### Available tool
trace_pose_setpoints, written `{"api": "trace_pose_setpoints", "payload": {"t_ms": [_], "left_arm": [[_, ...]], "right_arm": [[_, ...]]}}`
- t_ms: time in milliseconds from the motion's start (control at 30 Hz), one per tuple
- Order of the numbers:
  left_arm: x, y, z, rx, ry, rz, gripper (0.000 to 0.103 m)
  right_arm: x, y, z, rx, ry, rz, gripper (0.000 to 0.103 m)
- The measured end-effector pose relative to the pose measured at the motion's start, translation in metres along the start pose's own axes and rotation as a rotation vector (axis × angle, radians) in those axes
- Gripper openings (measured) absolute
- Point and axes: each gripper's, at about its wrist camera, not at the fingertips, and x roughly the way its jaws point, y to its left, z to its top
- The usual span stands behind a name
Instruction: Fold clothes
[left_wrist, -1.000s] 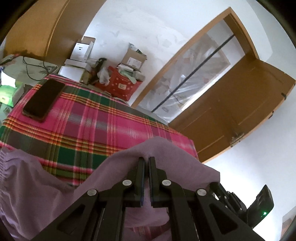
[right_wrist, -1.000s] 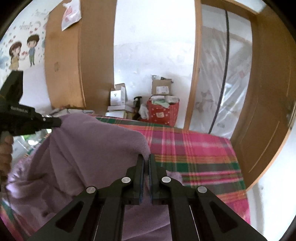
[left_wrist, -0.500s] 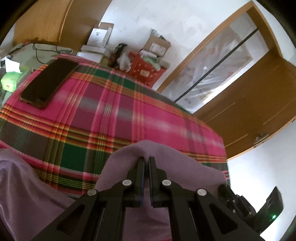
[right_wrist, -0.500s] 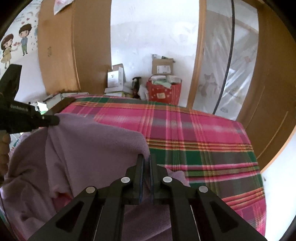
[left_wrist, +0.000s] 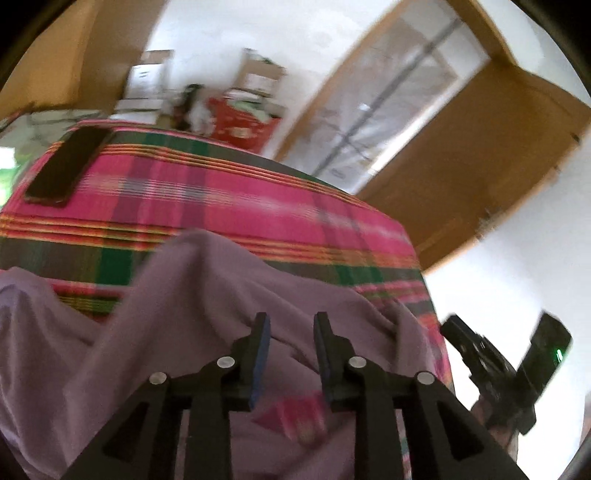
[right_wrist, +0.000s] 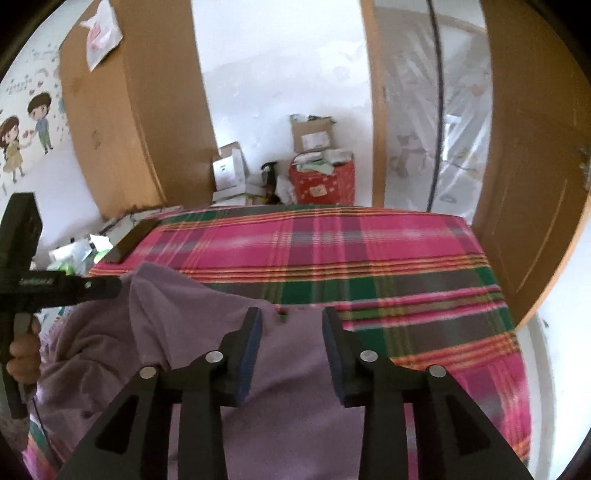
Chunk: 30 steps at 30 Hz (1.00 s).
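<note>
Purple garment (right_wrist: 280, 369) lies bunched at the near edge of the plaid-covered bed (right_wrist: 369, 258). Left gripper (left_wrist: 290, 325) and right gripper (right_wrist: 291, 317) jaws are opening, pads clear of cloth, apparently releasing the fold.

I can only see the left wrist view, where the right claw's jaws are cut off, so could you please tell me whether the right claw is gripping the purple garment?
Observer: No. The right claw is opening. The purple garment lies between its fingers, but the pads are off it.
Operator: Thank you. Where does the garment end on that side?
Observer: Just beyond those fingertips, and bare plaid cloth stretches past it.
Operator: Is my left claw visible from there?
Observer: Yes. The left claw, also opening, reaches in from the left beside a raised peak of the garment, and a hand holds its grip.
</note>
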Motion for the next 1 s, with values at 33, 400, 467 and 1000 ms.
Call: {"api": "trace_pose_setpoints", "payload": {"t_ms": [33,400,467,1000], "left_arm": [[0.003,-0.01,-0.004,0.029,0.021,-0.021,0.029],[0.061,-0.07,-0.035,0.129,0.206,-0.114,0.032],[0.071,-0.07,-0.036,0.118,0.239,-0.124,0.033],[0.077,-0.074,-0.055,0.132,0.317,-0.19,0.018]], "right_arm": [[-0.005,-0.005,-0.003,0.01,-0.004,-0.01,0.038],[-0.008,-0.055,-0.046,0.153,0.081,0.022,0.049],[-0.005,-0.057,-0.053,0.166,0.092,0.052,0.049],[-0.012,-0.035,-0.061,0.131,0.045,0.125,0.01]]}}
